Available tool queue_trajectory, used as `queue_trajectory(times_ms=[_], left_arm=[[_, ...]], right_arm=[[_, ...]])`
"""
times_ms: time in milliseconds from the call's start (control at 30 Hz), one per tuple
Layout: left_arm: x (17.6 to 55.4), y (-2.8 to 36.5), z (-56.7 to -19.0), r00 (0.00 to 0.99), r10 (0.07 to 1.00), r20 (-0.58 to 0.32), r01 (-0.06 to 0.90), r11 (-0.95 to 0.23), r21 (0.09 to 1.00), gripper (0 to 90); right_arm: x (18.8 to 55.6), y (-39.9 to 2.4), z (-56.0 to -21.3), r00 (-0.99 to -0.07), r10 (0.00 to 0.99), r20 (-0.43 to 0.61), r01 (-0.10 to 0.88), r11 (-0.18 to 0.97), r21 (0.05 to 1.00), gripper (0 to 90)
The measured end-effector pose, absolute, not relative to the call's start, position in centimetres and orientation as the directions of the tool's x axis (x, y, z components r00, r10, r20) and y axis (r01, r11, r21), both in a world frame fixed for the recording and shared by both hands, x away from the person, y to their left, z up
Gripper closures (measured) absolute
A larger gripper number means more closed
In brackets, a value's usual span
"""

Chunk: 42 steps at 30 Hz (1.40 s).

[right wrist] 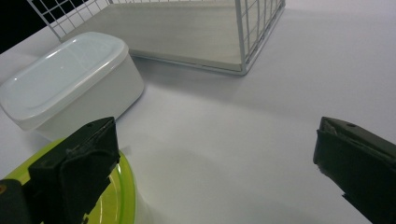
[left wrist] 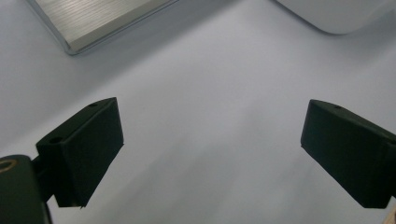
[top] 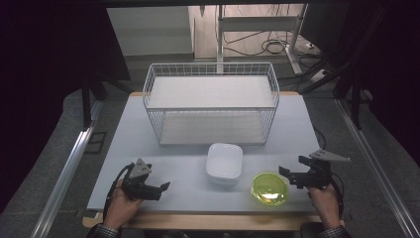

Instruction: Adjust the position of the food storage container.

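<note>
High view: left claw and right claw gape wide (both empty) above table.

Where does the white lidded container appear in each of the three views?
High view: white container at centre front of the table, just before the wire rack.
Left gripper view: its rounded corner at the top right edge.
Right gripper view: upper left, beside the rack.
Shared landmark: the rack's base.

Overhead light brightens the pale counter while the surroundings fall into darkness; shadows are soft, glare glints on the green bowl, close views slightly blurred.
</note>
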<state>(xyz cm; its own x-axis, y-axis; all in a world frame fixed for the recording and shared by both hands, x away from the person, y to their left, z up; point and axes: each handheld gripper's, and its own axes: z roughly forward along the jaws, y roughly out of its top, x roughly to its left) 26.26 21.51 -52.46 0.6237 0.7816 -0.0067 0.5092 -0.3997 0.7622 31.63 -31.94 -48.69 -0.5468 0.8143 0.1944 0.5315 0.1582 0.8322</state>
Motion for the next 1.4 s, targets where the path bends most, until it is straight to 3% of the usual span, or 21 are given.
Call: queue_trajectory(times_ms=[800,933,1033,1300,1333,1400], left_arm=[[26.4,21.5,-52.7,0.632,0.774,-0.018,0.504,-0.394,0.768,4.9],[26.4,21.5,-52.7,0.633,0.774,-0.015,0.501,-0.394,0.770,4.9],[26.4,21.4,-52.7,0.633,0.774,-0.014,0.499,-0.394,0.772,4.8],[26.4,21.3,-52.7,0.637,0.771,-0.011,0.498,-0.401,0.769,4.8],[26.4,21.3,-52.7,0.638,0.770,-0.010,0.498,-0.402,0.769,4.8],[26.4,21.3,-52.7,0.638,0.770,-0.009,0.496,-0.402,0.769,4.9]], right_arm=[[31.7,-30.7,-48.4,-0.488,0.861,0.143,0.566,0.187,0.803,2.3],[31.3,-30.3,-47.7,-0.491,0.862,0.126,0.565,0.205,0.799,14.4],[30.7,-29.9,-46.8,-0.522,0.844,0.122,0.556,0.229,0.799,35.4],[29.2,-27.7,-45.4,-0.641,0.762,0.092,0.508,0.332,0.795,77.8],[28.8,-27.1,-45.1,-0.668,0.739,0.085,0.491,0.352,0.797,86.5],[28.6,-26.8,-45.1,-0.679,0.730,0.086,0.487,0.359,0.796,89.4]])
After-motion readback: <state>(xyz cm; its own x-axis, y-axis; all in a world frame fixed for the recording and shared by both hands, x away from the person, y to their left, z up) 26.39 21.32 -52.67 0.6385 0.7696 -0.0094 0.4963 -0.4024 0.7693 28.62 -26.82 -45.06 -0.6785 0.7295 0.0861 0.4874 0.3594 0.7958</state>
